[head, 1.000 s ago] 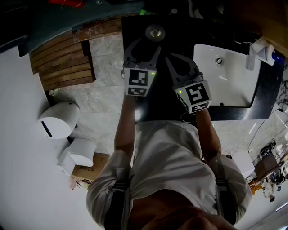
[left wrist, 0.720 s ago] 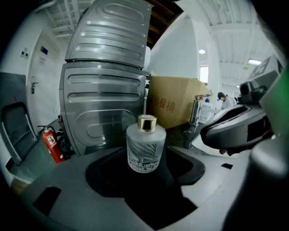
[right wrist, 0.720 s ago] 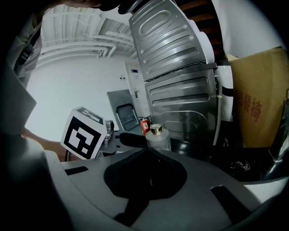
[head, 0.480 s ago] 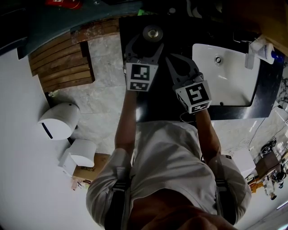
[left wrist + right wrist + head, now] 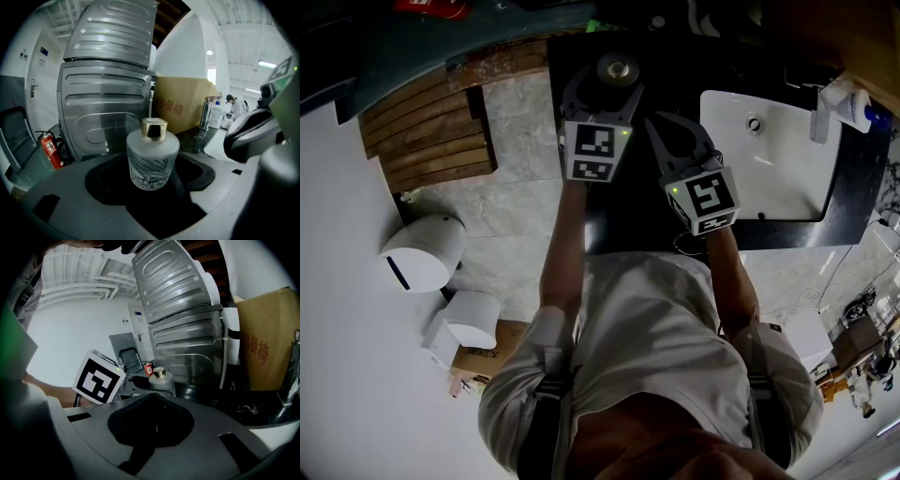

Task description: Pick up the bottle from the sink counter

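A frosted glass bottle (image 5: 152, 159) with a gold cap and dark line print stands upright on the black counter (image 5: 628, 220). In the head view the bottle's cap (image 5: 619, 67) shows at the counter's far left end. My left gripper (image 5: 604, 86) reaches around it, jaws opening, one on each side of the bottle with dark gaps between pads and glass. In the left gripper view the left gripper (image 5: 152, 180) frames the bottle centrally. My right gripper (image 5: 662, 122) hovers just right of it, jaws together and empty. The right gripper view shows the right gripper (image 5: 152, 398) and the bottle (image 5: 160, 379) beyond it.
A white sink basin (image 5: 769, 159) with a faucet (image 5: 821, 120) is set into the counter on the right. Behind the bottle stand a ribbed metal casing (image 5: 108, 93) and a cardboard box (image 5: 183, 110). A red fire extinguisher (image 5: 49, 149) and a slatted wooden mat (image 5: 427, 127) lie left.
My left gripper has slid forward until its jaws flank the bottle, and they have spread wider. The right gripper has stayed where it was.
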Motion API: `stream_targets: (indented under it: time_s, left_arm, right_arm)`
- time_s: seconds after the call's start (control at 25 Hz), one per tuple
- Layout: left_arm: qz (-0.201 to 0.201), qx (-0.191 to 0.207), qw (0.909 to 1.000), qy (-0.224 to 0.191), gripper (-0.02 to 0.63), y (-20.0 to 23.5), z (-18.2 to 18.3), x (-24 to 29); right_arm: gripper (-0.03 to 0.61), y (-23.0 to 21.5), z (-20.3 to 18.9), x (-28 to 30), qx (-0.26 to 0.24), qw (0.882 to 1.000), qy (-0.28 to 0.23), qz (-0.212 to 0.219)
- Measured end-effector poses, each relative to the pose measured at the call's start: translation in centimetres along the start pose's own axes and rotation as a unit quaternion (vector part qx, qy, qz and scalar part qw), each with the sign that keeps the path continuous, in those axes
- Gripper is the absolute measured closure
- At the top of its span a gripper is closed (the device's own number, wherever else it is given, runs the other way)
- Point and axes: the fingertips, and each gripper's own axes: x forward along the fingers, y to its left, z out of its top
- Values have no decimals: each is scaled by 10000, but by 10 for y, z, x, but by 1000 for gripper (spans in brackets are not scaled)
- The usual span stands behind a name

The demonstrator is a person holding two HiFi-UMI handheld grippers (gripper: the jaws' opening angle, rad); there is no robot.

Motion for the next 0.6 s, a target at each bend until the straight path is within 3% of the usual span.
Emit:
stream_targets:
  time_s: [0.6]
  left_arm:
    - [29,189,9998,114,310,1,1,2]
  right_arm:
    - [586,-1,-1,-2,-13,10000,16,-36]
